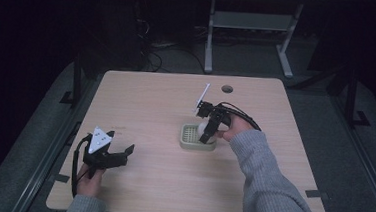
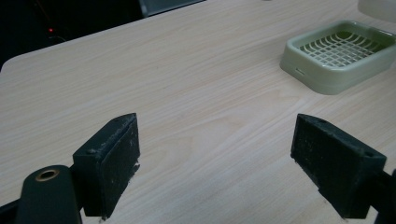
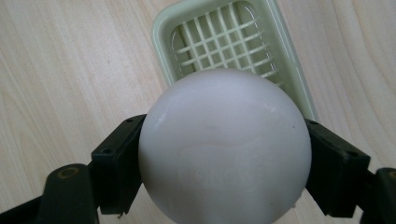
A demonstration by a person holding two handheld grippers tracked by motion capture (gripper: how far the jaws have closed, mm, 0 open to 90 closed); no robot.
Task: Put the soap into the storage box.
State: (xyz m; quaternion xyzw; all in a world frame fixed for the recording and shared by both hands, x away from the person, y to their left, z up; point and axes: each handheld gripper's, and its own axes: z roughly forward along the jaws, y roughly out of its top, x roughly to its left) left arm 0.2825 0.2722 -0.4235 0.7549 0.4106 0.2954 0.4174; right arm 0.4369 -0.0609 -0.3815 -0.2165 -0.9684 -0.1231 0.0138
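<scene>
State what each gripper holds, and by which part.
Right gripper clamps a white soap bar by its two sides, above the soap dish. Left gripper holds nothing.

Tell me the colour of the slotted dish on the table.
Pale green, with a grid-patterned base. The dish shows best in the left gripper view.

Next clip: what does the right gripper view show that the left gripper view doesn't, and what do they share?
Right gripper view alone: a white rounded bar of soap clamped between the right hand-held gripper's jaws, held above a pale green soap dish.

Left gripper view alone: the left hand-held gripper with its jaws wide apart and nothing between them, over bare table, plus the table's far edge and the dark room beyond.

Both: the soap dish with its grid insert, and the light wood table.
</scene>
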